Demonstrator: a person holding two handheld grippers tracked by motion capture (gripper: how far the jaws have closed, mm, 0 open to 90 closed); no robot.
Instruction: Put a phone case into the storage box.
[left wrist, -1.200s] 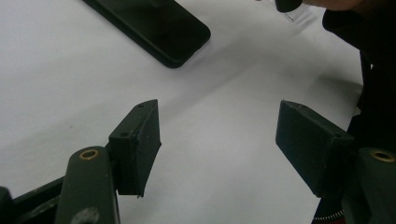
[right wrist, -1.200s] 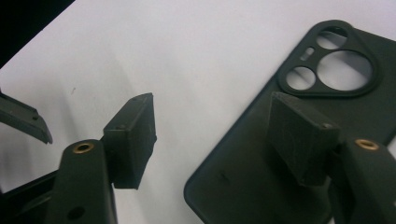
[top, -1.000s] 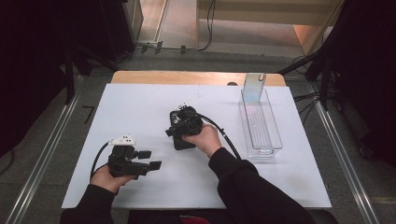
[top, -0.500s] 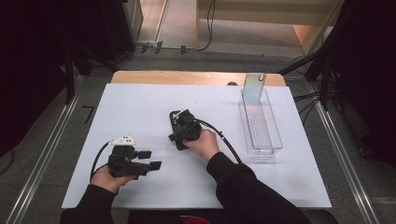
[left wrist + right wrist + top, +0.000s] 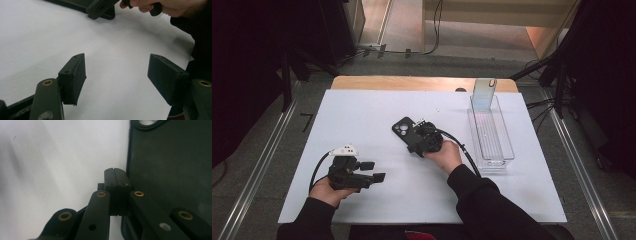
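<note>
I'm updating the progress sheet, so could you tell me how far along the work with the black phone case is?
Early stage. The black phone case lies flat on the white table. In hand: the right tongs, shut with nothing between them, sit at the case's edge. The left tongs wait open. Whether the case should go into the clear tray cannot be told.

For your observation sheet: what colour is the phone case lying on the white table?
Black; the phone case shows best in the high view.

White-topped table (image 5: 362,110), grey floor (image 5: 267,150), dark surroundings
</note>
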